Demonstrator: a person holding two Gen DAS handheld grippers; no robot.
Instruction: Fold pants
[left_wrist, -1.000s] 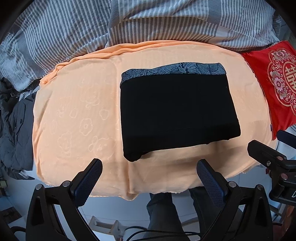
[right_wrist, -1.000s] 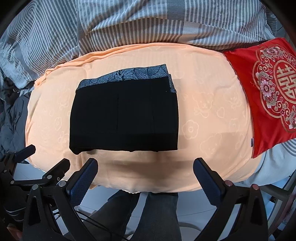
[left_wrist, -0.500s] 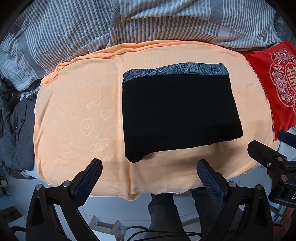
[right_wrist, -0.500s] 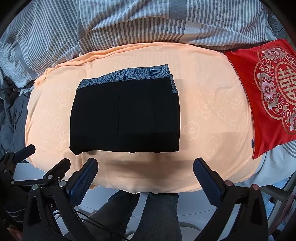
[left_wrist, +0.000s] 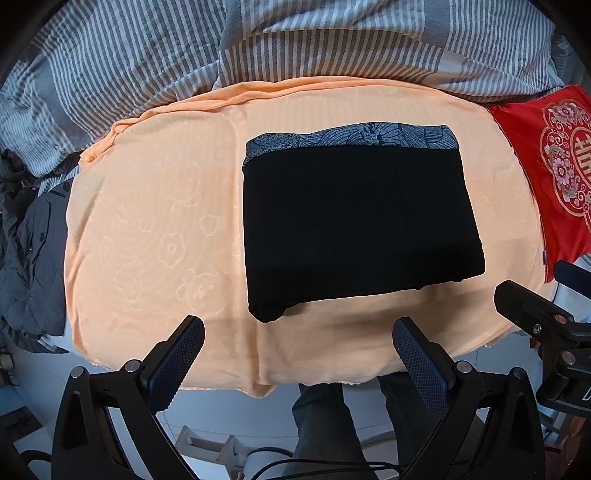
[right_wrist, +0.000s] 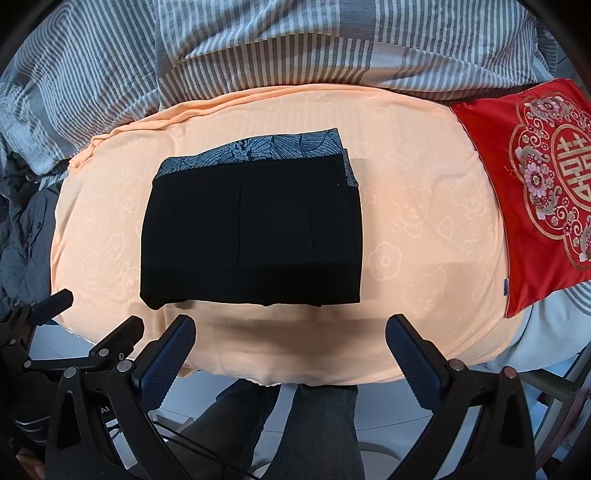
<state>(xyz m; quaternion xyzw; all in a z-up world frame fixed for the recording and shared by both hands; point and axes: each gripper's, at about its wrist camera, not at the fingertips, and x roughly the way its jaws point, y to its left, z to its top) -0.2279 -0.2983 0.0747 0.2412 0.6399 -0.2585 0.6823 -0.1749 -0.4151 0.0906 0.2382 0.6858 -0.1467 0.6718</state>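
Note:
The black pants (left_wrist: 360, 221) (right_wrist: 251, 232) lie folded into a compact rectangle on the orange blanket (left_wrist: 155, 229) (right_wrist: 417, 236). A blue-grey patterned waistband (left_wrist: 351, 137) (right_wrist: 255, 152) shows along the far edge. My left gripper (left_wrist: 297, 330) hangs open above the blanket's near edge, short of the pants and holding nothing. My right gripper (right_wrist: 290, 328) is also open and empty, near the same front edge. Part of the right gripper's frame (left_wrist: 546, 325) shows at the right of the left wrist view. The left gripper's frame (right_wrist: 70, 343) appears at the lower left of the right wrist view.
A grey-and-white striped duvet (left_wrist: 295, 40) (right_wrist: 295, 44) is bunched behind the blanket. A red embroidered cushion (left_wrist: 554, 173) (right_wrist: 535, 184) lies at the right. Dark grey clothing (left_wrist: 29, 240) (right_wrist: 22, 229) is heaped at the left. A person's legs (left_wrist: 325, 424) (right_wrist: 295, 432) stand below the bed's edge.
Both views have drifted very slightly; the pants sit a touch further right in each. The pants themselves lie still and both grippers stay open.

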